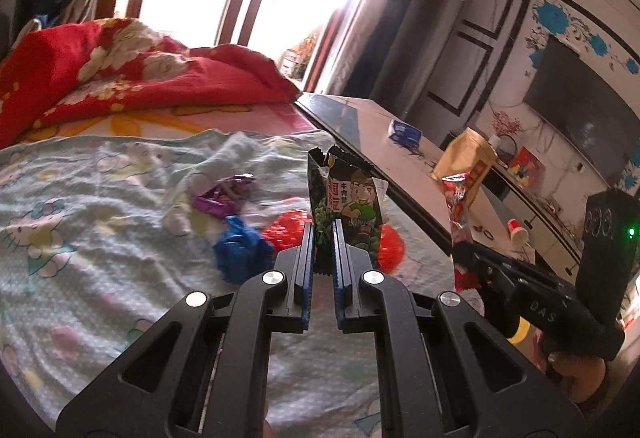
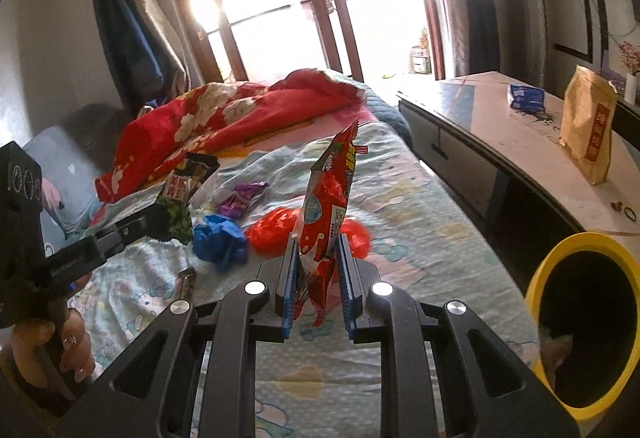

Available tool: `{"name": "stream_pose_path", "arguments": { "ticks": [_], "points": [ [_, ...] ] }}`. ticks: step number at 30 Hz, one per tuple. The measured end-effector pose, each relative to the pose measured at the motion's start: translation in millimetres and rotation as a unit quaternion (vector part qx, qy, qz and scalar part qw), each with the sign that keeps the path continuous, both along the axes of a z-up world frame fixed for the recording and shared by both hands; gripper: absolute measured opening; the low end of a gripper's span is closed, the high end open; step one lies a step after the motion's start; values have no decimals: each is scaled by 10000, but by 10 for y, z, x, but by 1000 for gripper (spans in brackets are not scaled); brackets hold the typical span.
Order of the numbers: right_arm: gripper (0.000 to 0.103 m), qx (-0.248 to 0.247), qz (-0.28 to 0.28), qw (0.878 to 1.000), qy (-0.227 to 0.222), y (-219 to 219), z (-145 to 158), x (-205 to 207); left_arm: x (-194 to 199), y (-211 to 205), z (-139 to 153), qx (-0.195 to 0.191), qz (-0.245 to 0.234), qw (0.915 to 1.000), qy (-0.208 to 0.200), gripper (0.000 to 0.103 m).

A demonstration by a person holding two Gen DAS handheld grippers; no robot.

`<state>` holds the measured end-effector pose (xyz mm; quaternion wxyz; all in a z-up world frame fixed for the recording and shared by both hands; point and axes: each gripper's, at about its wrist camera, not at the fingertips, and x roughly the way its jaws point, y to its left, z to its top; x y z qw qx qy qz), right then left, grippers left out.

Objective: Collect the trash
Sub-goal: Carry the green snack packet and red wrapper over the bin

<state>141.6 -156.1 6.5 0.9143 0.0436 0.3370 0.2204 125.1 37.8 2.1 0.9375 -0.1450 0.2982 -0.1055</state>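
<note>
While both grippers are clamped on wrappers, left gripper (image 1: 324, 238) on green wrapper (image 1: 352, 206), right gripper (image 2: 318, 258) on red wrapper (image 2: 326, 206), transfer to the yellow bin (image 2: 576, 242) is judged next.

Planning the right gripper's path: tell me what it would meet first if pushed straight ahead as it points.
The right gripper, shut on the red snack wrapper, points over the bed. First in line is probably the crumpled red plastic lying just beyond its fingertips; depth is unclear.

Red floral quilt (image 2: 224, 126), pale cartoon-print sheet (image 1: 80, 198), yellow-rimmed bin (image 2: 576, 322), perhaps green-black snack wrapper (image 1: 348, 206).
</note>
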Motion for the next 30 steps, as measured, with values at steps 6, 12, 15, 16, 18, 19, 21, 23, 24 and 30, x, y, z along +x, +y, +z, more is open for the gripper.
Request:
{"name": "stream_pose_path", "arguments": {
  "ticks": [6,12,15,16,18,19,21,23,24,30],
  "points": [
    [18,26,-213,9998,-62,-226,48,13,35,-227,31,104,-250,9996,-37,4],
    [18,50,-416,9991,-86,-456,69,19,84,-444,52,213,-504,9985,-84,4],
    [18,45,-532,9985,-105,-566,72,18,102,-564,62,247,-622,9977,-76,4],
    [18,37,-565,9983,-105,-605,70,16,105,-592,58,250,-661,9975,-79,4],
    [18,31,-662,9977,-109,-690,65,20,104,-671,65,281,-734,9969,-93,4],
    [18,35,-697,9975,-103,-724,62,21,100,-707,69,294,-765,9966,-101,4],
    [18,49,-790,9968,-100,-812,56,20,118,-780,73,334,-835,9959,-121,4],
    [18,61,-877,9961,-89,-901,50,21,131,-869,81,367,-924,9949,-141,4],
    [18,67,-922,9957,-83,-939,48,22,136,-909,85,393,-966,9944,-154,4],
    [18,106,-1169,9931,-82,-1154,47,5,161,-1142,103,504,-1229,9909,-211,4]
  ]
}}
